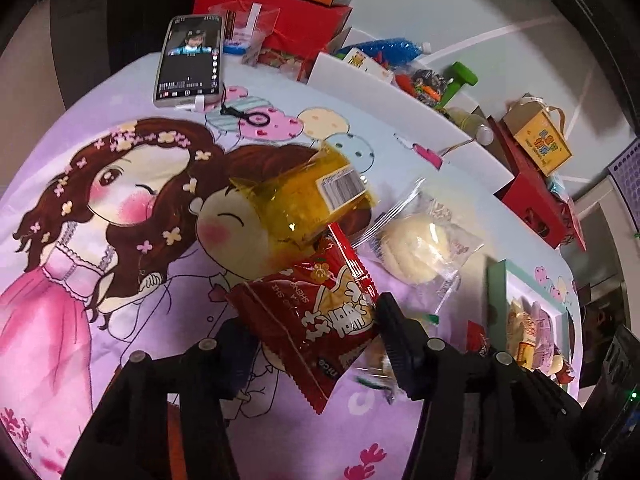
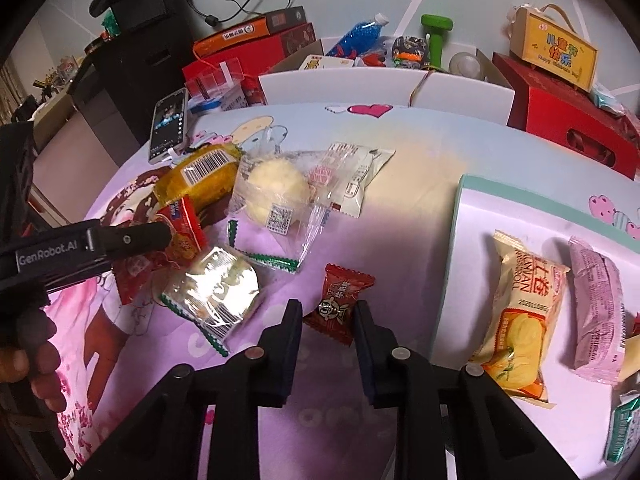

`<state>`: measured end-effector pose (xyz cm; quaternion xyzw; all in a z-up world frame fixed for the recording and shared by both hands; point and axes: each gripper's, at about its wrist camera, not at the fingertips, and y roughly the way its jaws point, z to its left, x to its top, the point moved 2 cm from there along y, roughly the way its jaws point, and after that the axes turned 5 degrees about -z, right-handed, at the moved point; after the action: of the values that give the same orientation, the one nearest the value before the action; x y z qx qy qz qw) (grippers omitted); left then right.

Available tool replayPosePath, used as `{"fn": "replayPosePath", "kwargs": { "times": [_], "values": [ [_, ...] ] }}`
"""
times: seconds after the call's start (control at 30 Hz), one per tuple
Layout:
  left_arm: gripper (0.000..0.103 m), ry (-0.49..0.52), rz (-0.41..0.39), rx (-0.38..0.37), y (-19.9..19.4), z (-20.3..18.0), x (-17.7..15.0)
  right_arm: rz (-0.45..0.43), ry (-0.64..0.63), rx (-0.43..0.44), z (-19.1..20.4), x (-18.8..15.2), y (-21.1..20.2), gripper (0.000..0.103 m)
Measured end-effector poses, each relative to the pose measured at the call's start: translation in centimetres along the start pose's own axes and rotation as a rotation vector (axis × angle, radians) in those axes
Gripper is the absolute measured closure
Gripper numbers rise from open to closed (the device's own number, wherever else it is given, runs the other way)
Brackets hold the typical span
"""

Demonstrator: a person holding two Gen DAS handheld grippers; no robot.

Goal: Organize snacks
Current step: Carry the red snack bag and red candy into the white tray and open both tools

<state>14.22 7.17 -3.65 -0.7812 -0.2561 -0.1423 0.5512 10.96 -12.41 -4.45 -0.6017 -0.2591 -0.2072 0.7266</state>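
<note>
**Two snacks gripped above the cartoon cloth**

On the lilac cartoon-print tablecloth (image 1: 120,360) we see the snacks spread in a loose cluster. Our left gripper (image 1: 316,332) has its jaws clenched on a red rice-cracker packet (image 1: 316,316), which sits tilted between the two black fingers; in the right wrist view that same packet hangs crumpled at the tip of the left tool. Our right gripper (image 2: 326,312) is clamped on a small red candy (image 2: 340,304), one finger pressing each side of its wrapper, right at the cloth.

Just beyond the red packet lies a yellow-wrapped snack (image 1: 316,200) with a barcode label facing up. Beside it, to the right, rests a pale round bun in a clear bag (image 1: 416,248), and in the right wrist view a shiny clear-wrapped cake with green zigzag edges (image 2: 216,288) lies near the candy.

To the right stands a white tray with a mint-green rim (image 2: 456,240), holding a yellow roll-cake packet (image 2: 520,312) and a pink packet (image 2: 596,312) side by side. A lit phone (image 1: 190,60) lies at the cloth's far edge, with red boxes (image 1: 300,20) behind it.
</note>
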Motion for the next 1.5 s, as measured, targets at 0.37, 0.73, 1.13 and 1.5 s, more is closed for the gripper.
{"fn": "replayPosePath", "kwargs": {
  "times": [0.37, 0.73, 1.13, 1.5],
  "values": [
    [0.045, 0.029, -0.061, -0.015, -2.8, -1.6, 0.2, -0.058, 0.003, 0.004, 0.0, 0.6, -2.8, 0.075],
    [0.045, 0.059, -0.107, -0.031, -4.9, -3.4, 0.1, -0.111, 0.026, -0.017, -0.7, 0.9, -5.7, 0.075],
    [0.045, 0.094, -0.143, -0.074, -6.5, -6.1, 0.0, -0.112, 0.118, -0.100, -4.3, 0.3, -7.9, 0.075],
    [0.045, 0.159, -0.151, -0.116, -7.2, -9.6, -0.8, -0.112, 0.203, -0.193, -8.5, -0.7, -10.4, 0.075]
  ]
}}
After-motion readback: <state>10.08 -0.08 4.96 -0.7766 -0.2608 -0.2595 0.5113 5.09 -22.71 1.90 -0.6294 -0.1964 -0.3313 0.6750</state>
